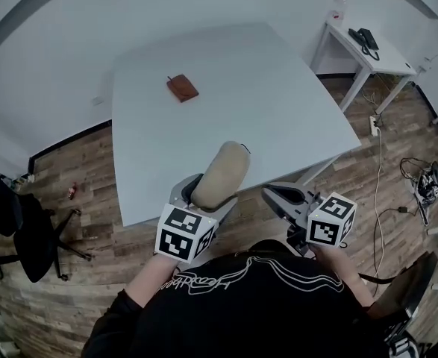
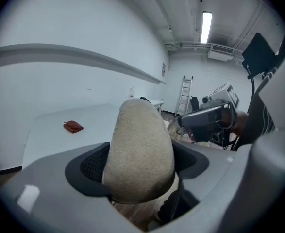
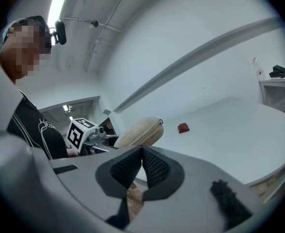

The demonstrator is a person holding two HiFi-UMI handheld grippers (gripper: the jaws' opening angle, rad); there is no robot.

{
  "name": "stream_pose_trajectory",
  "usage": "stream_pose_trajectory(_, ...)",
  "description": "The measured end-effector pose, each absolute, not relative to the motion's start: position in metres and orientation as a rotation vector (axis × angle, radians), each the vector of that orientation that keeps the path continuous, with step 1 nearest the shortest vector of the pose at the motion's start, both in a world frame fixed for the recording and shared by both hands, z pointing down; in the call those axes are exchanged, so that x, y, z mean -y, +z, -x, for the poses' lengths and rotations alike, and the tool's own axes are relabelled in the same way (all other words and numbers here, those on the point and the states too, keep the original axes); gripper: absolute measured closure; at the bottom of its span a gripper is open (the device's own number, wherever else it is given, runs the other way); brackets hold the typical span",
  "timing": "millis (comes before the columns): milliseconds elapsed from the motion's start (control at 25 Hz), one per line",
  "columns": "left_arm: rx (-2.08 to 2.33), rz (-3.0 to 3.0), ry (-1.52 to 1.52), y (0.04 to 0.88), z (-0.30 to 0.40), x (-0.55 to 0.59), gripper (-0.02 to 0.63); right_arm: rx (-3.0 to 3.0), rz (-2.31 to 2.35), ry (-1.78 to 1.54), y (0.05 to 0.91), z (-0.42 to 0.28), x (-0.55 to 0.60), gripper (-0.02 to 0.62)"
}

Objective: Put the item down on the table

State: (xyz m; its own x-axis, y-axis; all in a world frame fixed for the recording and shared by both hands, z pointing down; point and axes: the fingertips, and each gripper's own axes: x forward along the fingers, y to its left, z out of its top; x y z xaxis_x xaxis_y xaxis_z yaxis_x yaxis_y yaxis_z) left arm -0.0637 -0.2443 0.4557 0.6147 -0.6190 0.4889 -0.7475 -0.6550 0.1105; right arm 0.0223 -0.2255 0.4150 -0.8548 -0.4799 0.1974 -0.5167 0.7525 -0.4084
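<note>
beige zip case (image 1: 220,171) in left gripper (image 1: 204,194), over near edge of white table (image 1: 278,110)
left jaws were clamped on the case's sides; right gripper (image 1: 282,195) jaws were pressed together, empty. wood floor (image 1: 77,170) around, brown pouch (image 1: 182,88) far across the table. case's lower end was hidden behind the jaws. ladder (image 2: 186,93) showed only in left gripper view.

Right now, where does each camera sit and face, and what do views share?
Head view: on the head, steeply down at the white table; torso, left gripper, right gripper show.
Left gripper view: on that gripper, along jaws shut on the beige pouch; right gripper shows.
Right gripper view: on that gripper, along closed empty jaws; torso, left gripper show.
All three share beige pouch and brown wallet.
</note>
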Motion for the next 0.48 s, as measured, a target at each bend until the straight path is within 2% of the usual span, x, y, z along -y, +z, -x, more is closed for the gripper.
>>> stream_pose_trajectory(480, 1.110, -2.487, 0.752, 0.515, 0.039, 0.368, 0.213, 2.795, -0.786, 0.815, 0.461, -0.048, 0.343, 0.586)
